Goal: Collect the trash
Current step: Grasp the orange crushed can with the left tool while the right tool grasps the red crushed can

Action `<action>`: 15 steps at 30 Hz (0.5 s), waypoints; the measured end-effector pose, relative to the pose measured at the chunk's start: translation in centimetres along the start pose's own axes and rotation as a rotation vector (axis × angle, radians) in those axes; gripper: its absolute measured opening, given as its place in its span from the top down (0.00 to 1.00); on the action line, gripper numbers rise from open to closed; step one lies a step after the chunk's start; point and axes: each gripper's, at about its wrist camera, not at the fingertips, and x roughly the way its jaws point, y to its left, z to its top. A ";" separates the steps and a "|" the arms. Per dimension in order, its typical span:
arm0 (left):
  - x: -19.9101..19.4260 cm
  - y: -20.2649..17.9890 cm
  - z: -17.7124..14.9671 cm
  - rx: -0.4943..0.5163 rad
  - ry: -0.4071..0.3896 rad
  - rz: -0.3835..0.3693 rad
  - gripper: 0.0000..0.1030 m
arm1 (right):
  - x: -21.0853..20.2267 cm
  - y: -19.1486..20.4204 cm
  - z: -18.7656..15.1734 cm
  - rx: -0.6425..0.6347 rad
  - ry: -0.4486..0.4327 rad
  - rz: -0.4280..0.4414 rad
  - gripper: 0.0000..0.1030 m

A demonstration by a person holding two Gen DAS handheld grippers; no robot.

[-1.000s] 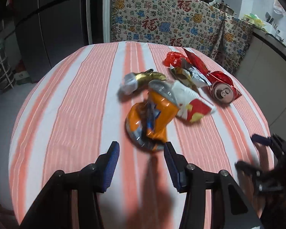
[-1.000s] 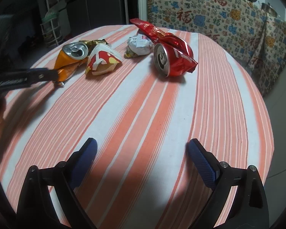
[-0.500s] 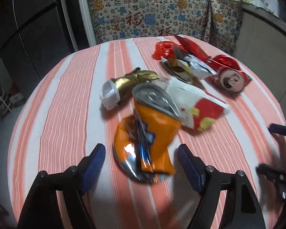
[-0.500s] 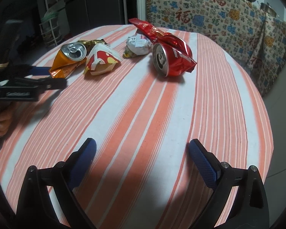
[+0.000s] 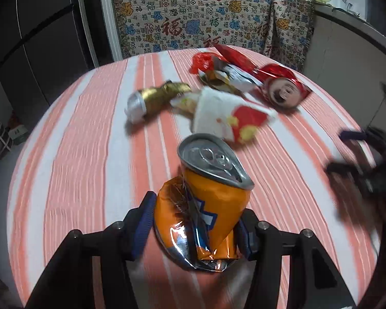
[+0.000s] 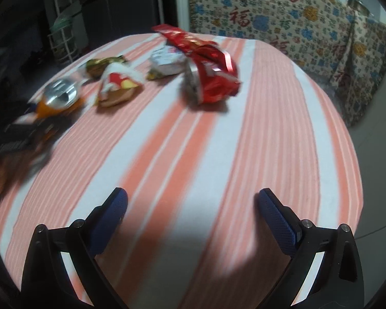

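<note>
A crushed orange can [image 5: 213, 206] stands between the blue pads of my left gripper [image 5: 195, 229]; the jaws are closing and both pads touch its dented sides. Behind it on the striped tablecloth [image 5: 77, 154] lie a white-and-red wrapper [image 5: 226, 118], a gold wrapper [image 5: 154, 97], a silver snack bag [image 5: 229, 74] and a crushed red can [image 5: 283, 87]. My right gripper [image 6: 190, 206] hangs open over bare cloth, well short of the red can [image 6: 211, 77]. In the right wrist view the orange can [image 6: 59, 95] shows blurred at far left.
The round table drops off at its right edge [image 6: 352, 154]. A patterned cloth [image 5: 205, 25] covers the counter behind it, and a dark refrigerator [image 5: 38, 38] stands at back left. A wire rack [image 6: 64, 43] is beside the table's far left.
My left gripper opened wide, moved forward around the orange can and closed onto it. The can now stands apart from the white-and-red wrapper. My right gripper drifted slightly, still open.
</note>
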 end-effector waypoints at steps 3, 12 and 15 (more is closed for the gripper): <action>-0.8 -0.7 -1.0 -0.010 -0.006 0.004 0.44 | 2.0 -0.9 2.6 -0.052 0.041 0.035 0.00; -0.9 0.2 -0.8 -0.029 0.012 -0.008 0.33 | 4.9 1.2 10.2 -0.266 0.049 0.124 0.05; -1.5 0.0 -1.2 -0.011 0.017 -0.021 0.33 | 5.4 2.1 10.2 -0.322 0.124 0.130 0.46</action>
